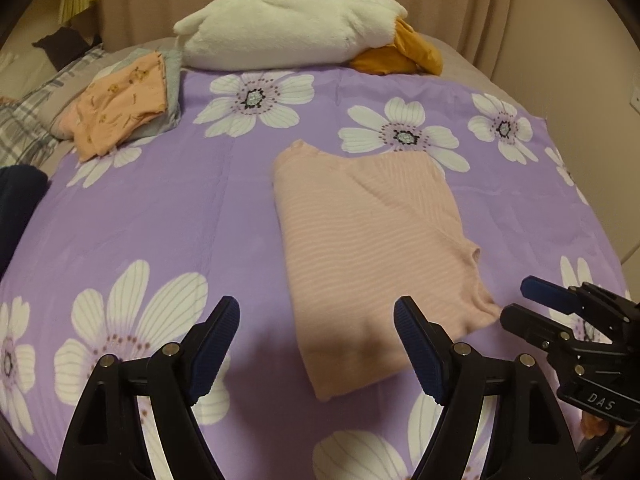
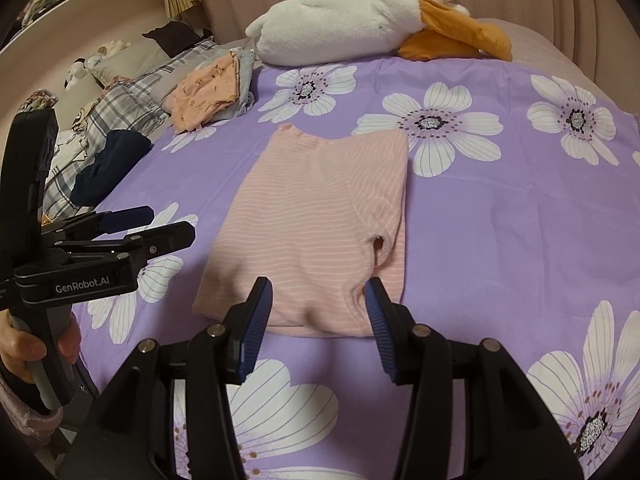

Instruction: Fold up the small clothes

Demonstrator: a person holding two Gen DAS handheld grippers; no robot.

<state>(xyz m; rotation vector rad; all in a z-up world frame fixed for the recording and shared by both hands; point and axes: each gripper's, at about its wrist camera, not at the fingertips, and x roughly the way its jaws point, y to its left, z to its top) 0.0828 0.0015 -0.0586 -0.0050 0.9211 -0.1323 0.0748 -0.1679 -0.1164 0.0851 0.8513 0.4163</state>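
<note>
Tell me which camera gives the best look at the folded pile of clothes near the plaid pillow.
The left wrist view. There the pile lies unobstructed at upper left, showing a peach printed garment on top of a grey one. The right wrist view shows the same pile smaller and at a flatter angle, so its layers are harder to separate.

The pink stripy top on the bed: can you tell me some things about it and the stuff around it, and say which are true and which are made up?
1. The pink striped top lies folded on the purple flowered sheet. True.
2. The left tool is squeezing the top. False: its jaws stand open above the near edge and grip nothing.
3. The right tool holds nothing. True: its jaws are apart with no cloth pinched.
4. The white plush toy sits on top of the pink top. False: it lies apart, at the far end of the bed.
5. An orange printed garment lies on a pile near the plaid pillow. True.
</note>
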